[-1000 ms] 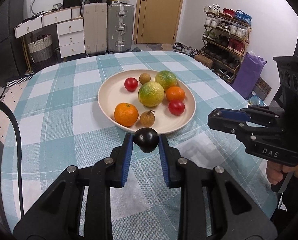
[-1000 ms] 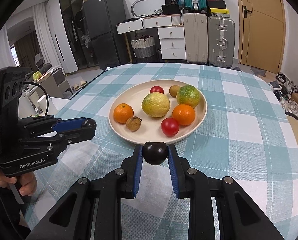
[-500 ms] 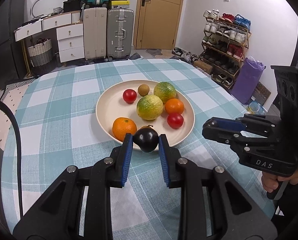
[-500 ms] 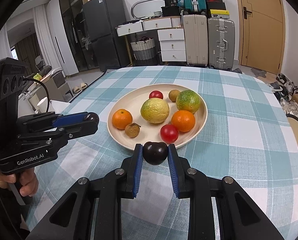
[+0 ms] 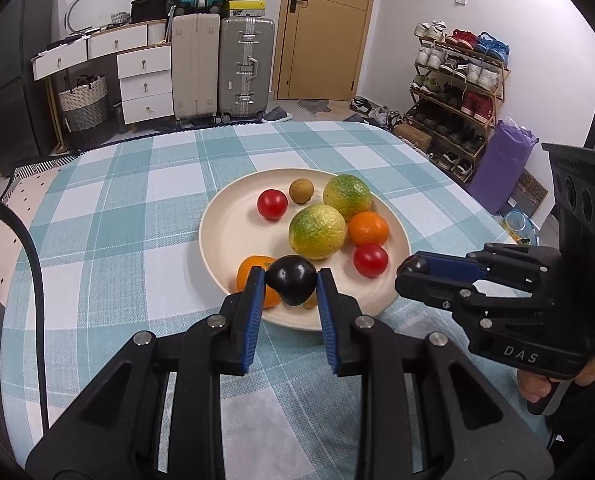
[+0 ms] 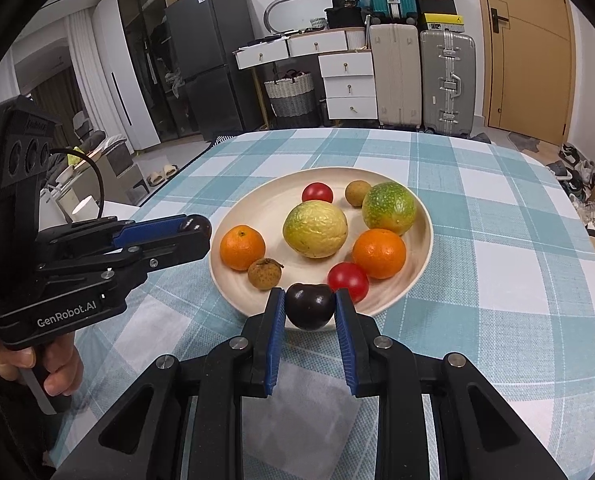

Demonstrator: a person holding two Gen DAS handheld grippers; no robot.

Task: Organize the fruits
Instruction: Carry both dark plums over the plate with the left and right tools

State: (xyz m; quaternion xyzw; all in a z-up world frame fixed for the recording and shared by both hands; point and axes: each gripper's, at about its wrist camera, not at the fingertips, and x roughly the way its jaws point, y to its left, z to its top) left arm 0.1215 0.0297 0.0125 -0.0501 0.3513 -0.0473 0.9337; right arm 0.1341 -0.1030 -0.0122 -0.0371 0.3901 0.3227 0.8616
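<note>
Checked teal-and-white tablecloth (image 5: 137,216) over round table; suitcases (image 5: 246,65), white drawers and shoe rack (image 5: 457,92) behind, wooden door at back.

Left gripper (image 5: 290,285): blue pads clamped on dark plum (image 5: 291,278); held above near rim of cream plate (image 5: 225,232); orange (image 5: 253,276) partly hidden just behind left finger.

Right gripper (image 6: 309,307): pads pressed shut on second dark plum (image 6: 309,306); hovering at near edge of plate (image 6: 425,248); red tomato (image 6: 348,281) just beyond right pad, small brown fruit (image 6: 263,273) ahead to the left.

Farther ahead on plate: yellow-green citrus (image 6: 315,229) in centre; second orange (image 6: 379,253) right of it; greener citrus (image 6: 389,208), another tomato (image 6: 317,193) and another small brown fruit (image 6: 358,193) toward far rim.

Hand (image 6: 57,372) around left gripper's handle, seen from right wrist.
</note>
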